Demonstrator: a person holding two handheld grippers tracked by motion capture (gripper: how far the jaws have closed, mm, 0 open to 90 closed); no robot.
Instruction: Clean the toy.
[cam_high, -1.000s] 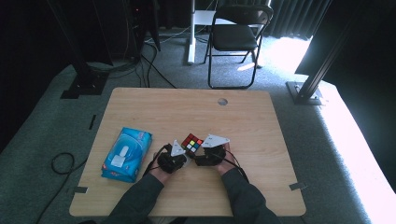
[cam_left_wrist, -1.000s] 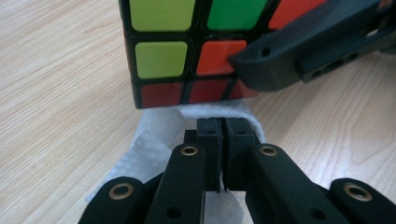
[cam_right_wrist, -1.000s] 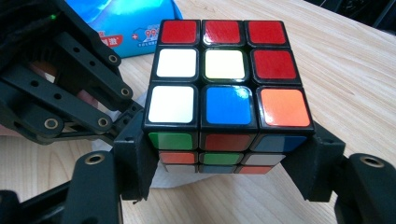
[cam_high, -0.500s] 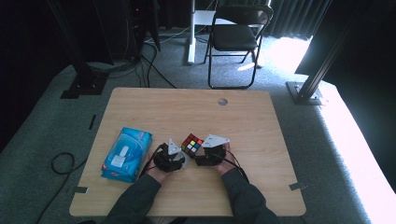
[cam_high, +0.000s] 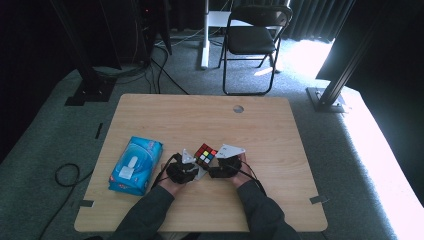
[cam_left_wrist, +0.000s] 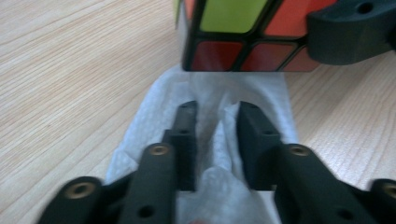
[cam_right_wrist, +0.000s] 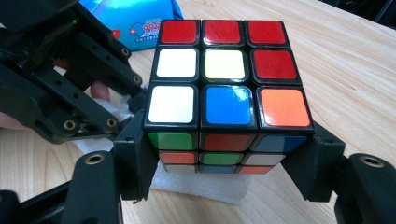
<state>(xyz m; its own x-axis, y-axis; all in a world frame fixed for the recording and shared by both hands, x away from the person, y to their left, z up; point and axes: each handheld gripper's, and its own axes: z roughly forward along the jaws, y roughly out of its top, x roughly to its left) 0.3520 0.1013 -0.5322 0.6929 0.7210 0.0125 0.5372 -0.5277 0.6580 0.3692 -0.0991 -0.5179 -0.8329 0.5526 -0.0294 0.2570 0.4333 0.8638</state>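
Two grippers meet at the near middle of the table (cam_high: 280, 125): the right gripper (cam_right_wrist: 224, 165) has its jaws clamped on the left and right sides of the puzzle cube (cam_right_wrist: 226, 88), holding it just over a white tissue (cam_left_wrist: 159, 107), while the left gripper (cam_left_wrist: 215, 135) has just been closing, its jaws now a narrow gap apart with a fold of that tissue bunched between them. The step looks like wiping the cube, with the blue tissue pack (cam_high: 134, 164) lying to the left. Next, the left jaws likely need to pinch the tissue firmly and bring it up against a cube face.
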